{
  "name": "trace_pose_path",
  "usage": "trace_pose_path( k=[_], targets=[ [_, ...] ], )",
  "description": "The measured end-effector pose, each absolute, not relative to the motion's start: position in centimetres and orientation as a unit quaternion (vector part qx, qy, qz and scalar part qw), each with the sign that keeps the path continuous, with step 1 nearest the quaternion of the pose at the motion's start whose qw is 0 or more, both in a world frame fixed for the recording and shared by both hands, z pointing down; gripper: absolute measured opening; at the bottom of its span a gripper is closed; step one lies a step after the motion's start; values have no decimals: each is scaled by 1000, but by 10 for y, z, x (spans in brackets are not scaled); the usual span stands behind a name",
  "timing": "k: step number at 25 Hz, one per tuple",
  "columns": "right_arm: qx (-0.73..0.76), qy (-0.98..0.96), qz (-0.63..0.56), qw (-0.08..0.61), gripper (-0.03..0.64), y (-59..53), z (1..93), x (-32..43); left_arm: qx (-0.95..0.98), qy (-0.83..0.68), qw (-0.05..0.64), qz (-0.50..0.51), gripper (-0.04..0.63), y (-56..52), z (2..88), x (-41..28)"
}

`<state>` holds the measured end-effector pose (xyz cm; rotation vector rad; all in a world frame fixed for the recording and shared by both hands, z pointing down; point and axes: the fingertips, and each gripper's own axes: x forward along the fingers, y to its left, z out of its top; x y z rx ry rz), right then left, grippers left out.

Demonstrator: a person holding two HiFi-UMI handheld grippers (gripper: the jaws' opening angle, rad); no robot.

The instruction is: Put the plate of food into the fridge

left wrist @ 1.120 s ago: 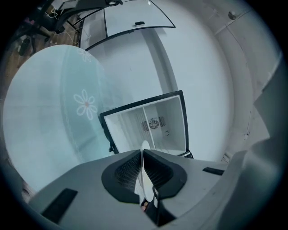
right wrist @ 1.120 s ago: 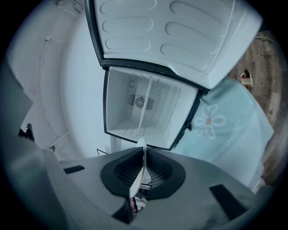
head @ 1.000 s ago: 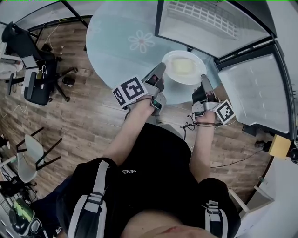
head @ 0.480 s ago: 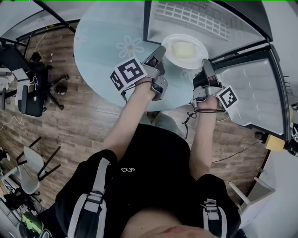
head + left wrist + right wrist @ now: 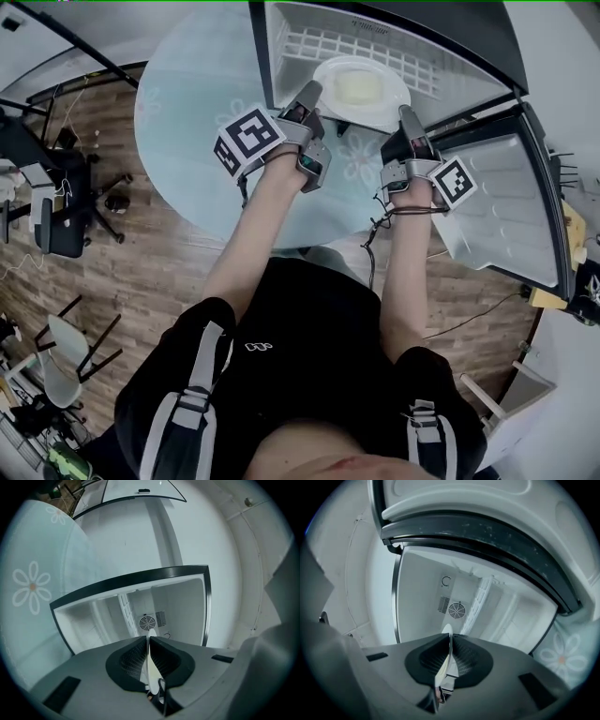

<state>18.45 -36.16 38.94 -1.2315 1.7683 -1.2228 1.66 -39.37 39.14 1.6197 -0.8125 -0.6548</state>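
Note:
A white plate (image 5: 361, 89) with pale yellow food on it hangs at the mouth of the open fridge (image 5: 394, 37), over its white wire shelf (image 5: 319, 45). My left gripper (image 5: 312, 97) is shut on the plate's left rim, my right gripper (image 5: 406, 117) on its right rim. In the left gripper view the plate rim (image 5: 150, 660) shows edge-on, pinched between the dark pads of the left gripper (image 5: 148, 641). The right gripper view shows the plate rim (image 5: 444, 662) clamped the same way in the right gripper (image 5: 451, 639). Both views look into the fridge towards its back fan (image 5: 146, 621).
The fridge door (image 5: 506, 206) stands open at the right. A round glass table with flower prints (image 5: 187, 122) lies under my left arm. Office chairs (image 5: 52, 211) stand on the wood floor at the left. A cable (image 5: 370, 248) hangs from my right wrist.
Both grippers have carried the plate forward from above the glass table to the fridge opening, where it now hangs over the wire shelf. The grip on both rims is unchanged.

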Motion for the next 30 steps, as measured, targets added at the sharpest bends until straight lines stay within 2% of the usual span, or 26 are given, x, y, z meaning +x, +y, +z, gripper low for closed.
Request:
trace_pose_path(
  k=[15,20,25,30],
  targets=[
    [-493,670,-459,312,25,-431,392,203,690,-373,557,-274,20,-468,398,34],
    [-518,681,-437,277,29,-453,391,211,690,-371,565,-260,14,-490,405,42],
    [-521,686,-419,287,32,-464,386,214,706,-367,548,-258,12,-501,395,46],
    [-550,706,-382,229,54,-470,382,215,715,-381,541,-224,15,-508,393,47]
  ],
)
